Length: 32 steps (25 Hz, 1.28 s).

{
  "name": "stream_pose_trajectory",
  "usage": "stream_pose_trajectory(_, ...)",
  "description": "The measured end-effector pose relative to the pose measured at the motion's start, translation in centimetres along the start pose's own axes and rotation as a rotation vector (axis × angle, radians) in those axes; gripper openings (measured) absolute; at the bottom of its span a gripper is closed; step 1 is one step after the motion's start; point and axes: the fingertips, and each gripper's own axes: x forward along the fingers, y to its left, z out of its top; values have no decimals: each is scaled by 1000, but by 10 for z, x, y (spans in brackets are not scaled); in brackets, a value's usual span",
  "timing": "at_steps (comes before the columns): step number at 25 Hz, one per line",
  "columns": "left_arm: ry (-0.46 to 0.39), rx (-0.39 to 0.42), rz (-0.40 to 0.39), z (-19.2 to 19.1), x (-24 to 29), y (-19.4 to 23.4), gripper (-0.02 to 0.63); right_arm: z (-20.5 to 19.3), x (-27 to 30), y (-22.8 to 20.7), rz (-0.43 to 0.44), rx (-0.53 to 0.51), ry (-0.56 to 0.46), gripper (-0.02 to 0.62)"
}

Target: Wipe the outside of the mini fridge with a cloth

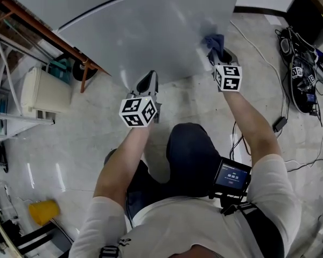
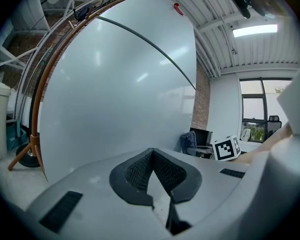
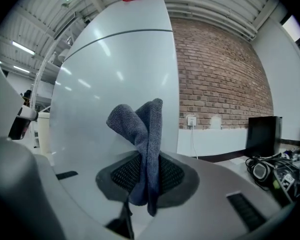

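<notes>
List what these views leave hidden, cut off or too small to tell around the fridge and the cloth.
1. The fridge: upper part runs off the head view's top edge.
2. The cloth: whether it touches the fridge; the right gripper view shows only its near side.
3. The chest screen: print too small in the head view.
4. The cables: run past the head view's right edge.

No writing can be read in any view. The small screen (image 1: 232, 177) strapped at the person's chest shows pale lines of characters, too small to make out. The marker cube (image 1: 138, 111) on the left claw (image 1: 148, 81) and the one on the right claw (image 1: 218, 50) carry only black-and-white square patterns, not letters or numbers.
</notes>
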Motion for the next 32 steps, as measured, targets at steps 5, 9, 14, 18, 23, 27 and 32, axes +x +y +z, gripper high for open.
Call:
stream_pose_trajectory(5, -32, -21, -7, 14, -16, 6, 0, 19, -13, 9, 12, 4, -9, 74)
stream_pose_trajectory(9, -73, -33, -6, 29, -29, 15, 0, 43, -26, 25, 39, 4, -47, 74)
stream_pose_trajectory(14, -104, -46, -6, 40, -40, 25, 0, 78, -48, 57, 96, 2, -113, 74)
stream_pose_trajectory(18, -128, -51, -16, 49, -42, 26, 0, 96, -57, 84, 143, 0, -144, 74)
stream_pose_trajectory(23, -143, -45, -35, 65, -37, 29, 0, 114, -55, 104, 172, 0, -158, 74)
stream_pose_trajectory(27, -129, -61, -42, 92, -35, 30, 0, 138, -57, 109, 175, 7, -127, 74)
stream_pose_trajectory(32, -84, -65, -47, 150, -39, 13, 0, 184, -71, 102, 184, 13, -45, 74)
